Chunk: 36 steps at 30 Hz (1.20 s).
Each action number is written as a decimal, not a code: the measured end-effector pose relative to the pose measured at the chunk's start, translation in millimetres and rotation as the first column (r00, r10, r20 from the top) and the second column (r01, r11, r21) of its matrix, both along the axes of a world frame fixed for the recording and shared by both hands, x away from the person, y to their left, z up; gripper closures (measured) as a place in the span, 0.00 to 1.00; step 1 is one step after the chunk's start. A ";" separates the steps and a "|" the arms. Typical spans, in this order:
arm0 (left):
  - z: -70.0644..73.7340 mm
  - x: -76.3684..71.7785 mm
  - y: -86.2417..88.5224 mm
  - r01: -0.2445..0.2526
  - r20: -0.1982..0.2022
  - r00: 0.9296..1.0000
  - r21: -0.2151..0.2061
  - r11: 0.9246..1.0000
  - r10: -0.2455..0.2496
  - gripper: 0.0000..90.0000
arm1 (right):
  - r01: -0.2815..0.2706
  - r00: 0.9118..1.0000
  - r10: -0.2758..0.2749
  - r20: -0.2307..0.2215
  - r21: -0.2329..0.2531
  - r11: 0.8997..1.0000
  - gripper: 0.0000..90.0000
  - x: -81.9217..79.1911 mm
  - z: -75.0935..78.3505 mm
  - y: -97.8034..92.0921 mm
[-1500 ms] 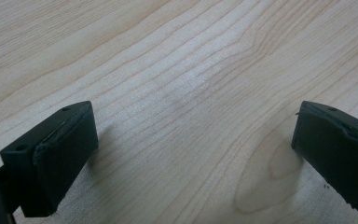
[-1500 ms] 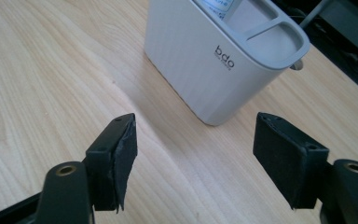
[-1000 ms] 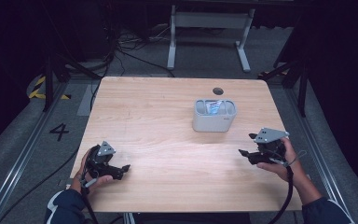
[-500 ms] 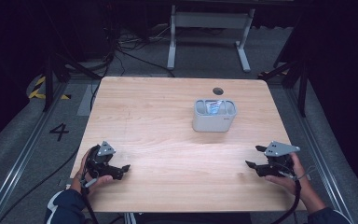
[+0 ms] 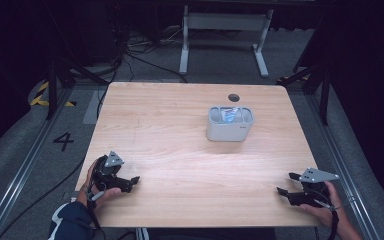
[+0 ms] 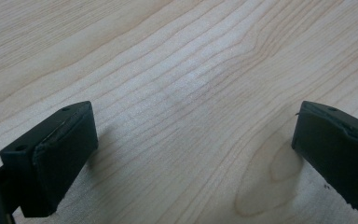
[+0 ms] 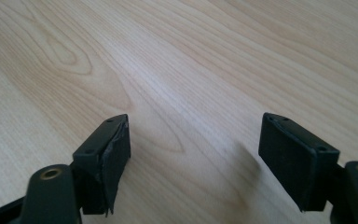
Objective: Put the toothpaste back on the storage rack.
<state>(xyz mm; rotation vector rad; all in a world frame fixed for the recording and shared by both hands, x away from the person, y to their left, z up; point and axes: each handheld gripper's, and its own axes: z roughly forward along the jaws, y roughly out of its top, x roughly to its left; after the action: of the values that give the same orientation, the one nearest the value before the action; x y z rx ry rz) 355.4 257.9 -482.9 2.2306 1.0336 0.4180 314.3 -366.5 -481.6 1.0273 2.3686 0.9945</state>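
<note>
On the table we see a grey holder standing right of the middle, toward the far side, with something bluish inside that we cannot identify. Just behind it there is a small dark hole in the tabletop. Nothing lies between the holder and our grippers; the wood there is bare. Our left gripper rests at the near left edge, well apart from the holder. Its jaws are spread wide and hold nothing, with only wood grain between them. Our right gripper is at the near right corner, also far from the holder. Its jaws are wide apart too and hold nothing.
</note>
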 end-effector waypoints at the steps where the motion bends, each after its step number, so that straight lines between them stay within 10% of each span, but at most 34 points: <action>1: 0.0 0.0 0.0 0.000 0.000 1.000 0.000 1.000 0.000 0.01 | 0.012 1.000 -0.012 -0.005 0.010 1.000 0.27 -1.7 -0.9 -2.7; 36: -0.3 -0.4 -1.1 -0.005 -0.021 1.000 -0.017 1.000 0.005 0.00 | 0.066 0.998 -0.064 -0.027 0.056 0.996 0.22 -3.3 -5.0 -13.6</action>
<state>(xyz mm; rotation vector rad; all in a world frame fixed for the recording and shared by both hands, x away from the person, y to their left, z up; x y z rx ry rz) 355.0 256.9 -483.2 2.2224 1.0500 0.3877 311.1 -380.2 -486.5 1.1366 2.3237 1.0357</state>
